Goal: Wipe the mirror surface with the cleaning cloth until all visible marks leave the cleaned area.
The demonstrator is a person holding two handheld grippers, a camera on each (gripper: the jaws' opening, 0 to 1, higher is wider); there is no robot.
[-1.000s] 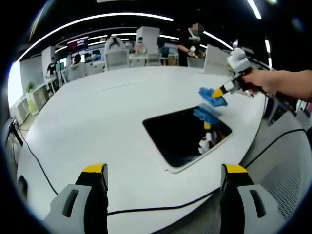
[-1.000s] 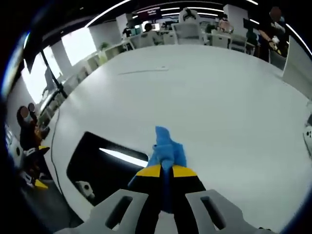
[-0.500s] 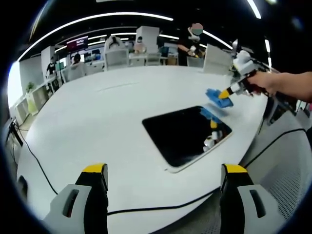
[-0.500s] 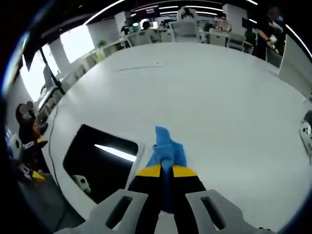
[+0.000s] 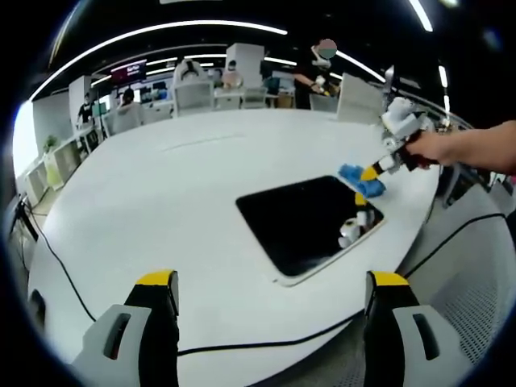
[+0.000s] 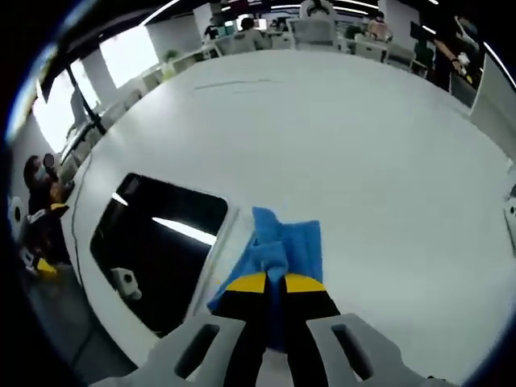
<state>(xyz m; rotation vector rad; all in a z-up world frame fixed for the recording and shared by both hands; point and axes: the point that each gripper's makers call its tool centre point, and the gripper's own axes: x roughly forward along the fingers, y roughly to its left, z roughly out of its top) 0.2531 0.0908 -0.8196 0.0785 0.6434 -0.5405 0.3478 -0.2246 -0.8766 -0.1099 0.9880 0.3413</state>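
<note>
My right gripper point(image 6: 274, 283) has dropped, its 2 jaws clamped on the crumpled blue cleaning cloth point(image 6: 278, 245), now spread beside the dark rectangular mirror's point(image 5: 309, 219) far end; my left gripper point(image 5: 274, 282) gapes.

One mirror point(image 5: 308, 219), one cloth point(image 6: 278, 251).

In the right gripper view, the near part of the blue cleaning cloth point(image 6: 278, 250) is hidden between the closed jaws of the right gripper point(image 6: 274, 282). Whether the cloth touches the mirror point(image 6: 153, 242) or only the white table point(image 6: 363, 161) beside its right edge cannot be told. No marks can be made out on the dark glass. In the left gripper view, the person's forearm point(image 5: 484, 149) is cut off at the right edge, and the far figures are too small to be made out.
</note>
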